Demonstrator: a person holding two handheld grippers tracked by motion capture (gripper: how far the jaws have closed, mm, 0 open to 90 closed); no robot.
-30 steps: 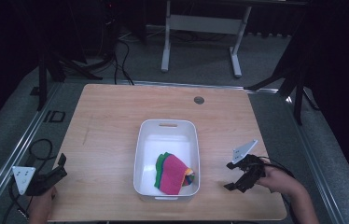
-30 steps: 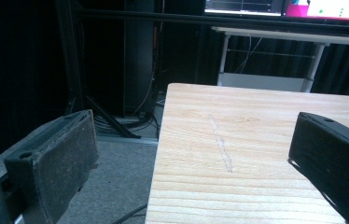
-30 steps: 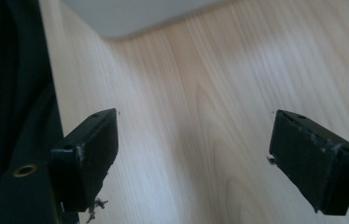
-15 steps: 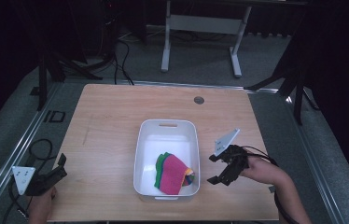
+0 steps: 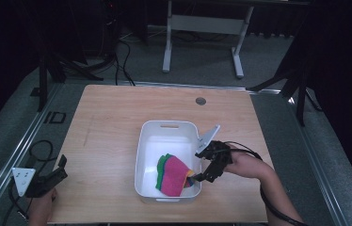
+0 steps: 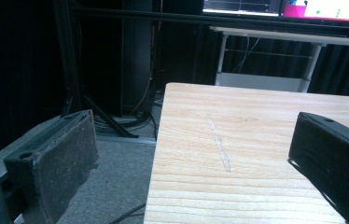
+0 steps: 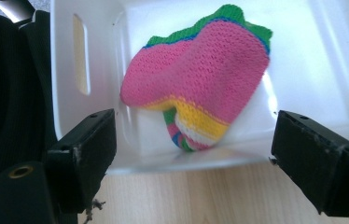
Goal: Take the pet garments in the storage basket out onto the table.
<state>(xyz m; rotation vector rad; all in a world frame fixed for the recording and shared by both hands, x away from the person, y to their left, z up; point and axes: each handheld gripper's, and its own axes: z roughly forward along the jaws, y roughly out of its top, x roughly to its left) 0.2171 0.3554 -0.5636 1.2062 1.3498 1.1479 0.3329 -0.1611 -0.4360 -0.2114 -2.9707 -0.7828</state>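
Folded pink, green and yellow knitted cloth (image 7: pixel 200 79) lies inside the white rectangular plastic bin (image 5: pixel 151 136), at the bin's near-right corner; right gripper (image 5: pixel 202 165) hangs at that bin's right wall, jaws spread wide and empty, cloth straight ahead between them just past the rim; left gripper (image 5: pixel 57 170) well left of the bin at the wooden counter (image 5: pixel 108 122) edge, jaws released, so right is far nearer.

hidden: green and blue layers of folded pink knitted striped cloth (image 7: pixel 200 79), mostly under its pink top | cut off: white plastic rectangular tub (image 7: pixel 303 56) at 12 and 3 o'clock edges, right gripper view | too small: round dark disc (image 5: pixel 201 100) on table, 12 o'clock
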